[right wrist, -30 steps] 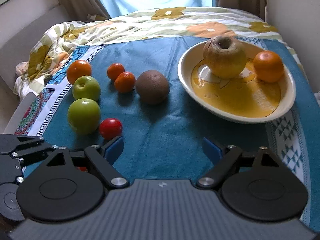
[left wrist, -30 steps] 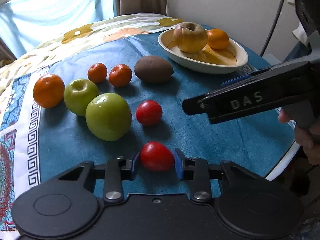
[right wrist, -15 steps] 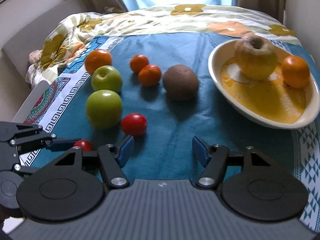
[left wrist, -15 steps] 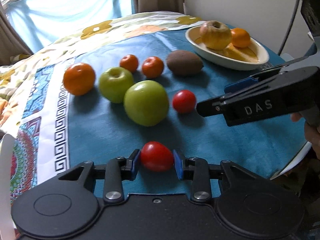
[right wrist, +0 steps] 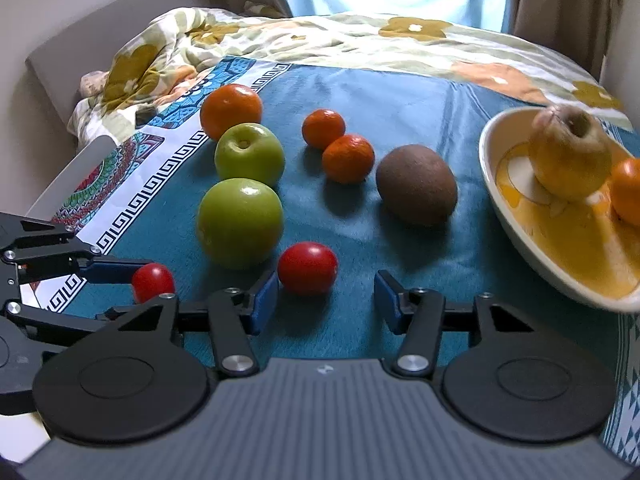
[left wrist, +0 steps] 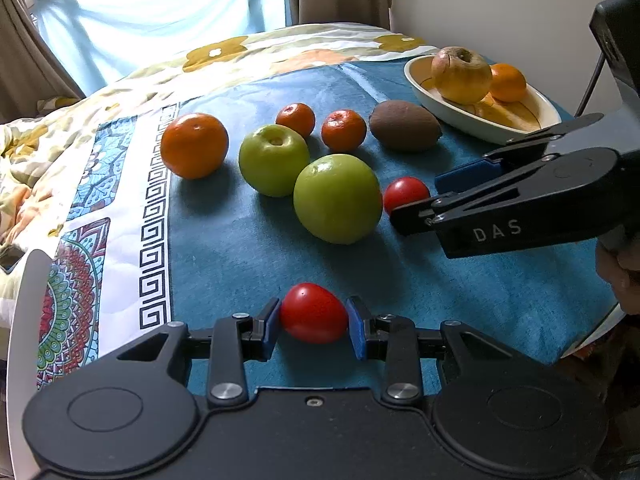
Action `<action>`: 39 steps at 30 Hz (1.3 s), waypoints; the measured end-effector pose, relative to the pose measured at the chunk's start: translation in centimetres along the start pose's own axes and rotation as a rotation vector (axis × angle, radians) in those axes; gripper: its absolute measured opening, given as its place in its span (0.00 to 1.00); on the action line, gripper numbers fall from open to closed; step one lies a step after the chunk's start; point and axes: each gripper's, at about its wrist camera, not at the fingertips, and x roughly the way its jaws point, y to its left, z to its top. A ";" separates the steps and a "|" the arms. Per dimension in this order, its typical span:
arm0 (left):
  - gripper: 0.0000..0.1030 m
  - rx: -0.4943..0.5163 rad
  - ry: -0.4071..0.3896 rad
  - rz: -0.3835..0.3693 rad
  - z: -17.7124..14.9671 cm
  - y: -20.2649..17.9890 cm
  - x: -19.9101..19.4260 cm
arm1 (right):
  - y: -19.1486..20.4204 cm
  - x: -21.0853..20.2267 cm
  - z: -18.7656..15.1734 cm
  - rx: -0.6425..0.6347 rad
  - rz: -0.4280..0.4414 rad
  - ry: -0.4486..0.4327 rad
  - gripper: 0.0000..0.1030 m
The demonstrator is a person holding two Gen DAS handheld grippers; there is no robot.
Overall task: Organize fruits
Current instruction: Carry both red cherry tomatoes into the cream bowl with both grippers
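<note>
- While the left claw (left wrist: 313, 328) is keeping its hold on one red tomato (left wrist: 313, 313), the right claw (right wrist: 326, 300) is arriving at the second red tomato (right wrist: 307, 267), which a second ago was lying well ahead of it and to its left.
- In the right wrist view this tomato is now sitting just in front of the gap between the blue pads, closer to the left pad (right wrist: 262, 296), and I cannot tell if it is touching it.
- I am judging from this that the next step is a second pick, so that both tomatoes are going together to one place.
- The left claw is closed on its tomato, with both blue pads pressing the sides; the fruit is staying low over the blue cloth (left wrist: 248, 248) of the counter, and I cannot tell if it is lifted.
- The right claw is standing wide open and is holding nothing; the opening is much wider than the tomato.
- The other fruits are lying in a group on the cloth: two green apples (right wrist: 240, 222), a big orange (right wrist: 231, 110), two small mandarins (right wrist: 348, 158) and a kiwi (right wrist: 416, 184).
- The bowl (right wrist: 516, 224) at the right is already carrying a yellow apple (right wrist: 570, 158) and one orange fruit.
- The nearer green apple is resting just beside the free tomato, so the left pad is needing care not to push it.
</note>
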 end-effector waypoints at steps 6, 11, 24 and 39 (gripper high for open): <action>0.38 -0.015 -0.003 0.012 -0.1 0.4 -0.2 | 0.7 0.4 0.2 -0.062 0.028 -0.001 0.47; 0.38 -0.031 -0.014 0.025 0.1 0.6 -1.0 | 0.8 0.0 0.1 -0.067 0.028 -0.003 0.47; 0.38 -0.032 -0.072 0.030 2.8 -0.9 -4.7 | -1.1 -6.4 0.6 -0.002 -0.017 -0.074 0.46; 0.38 -0.010 -0.137 -0.026 8.0 -6.5 -6.7 | -9.0 -13.5 -1.4 0.108 -0.151 -0.095 0.46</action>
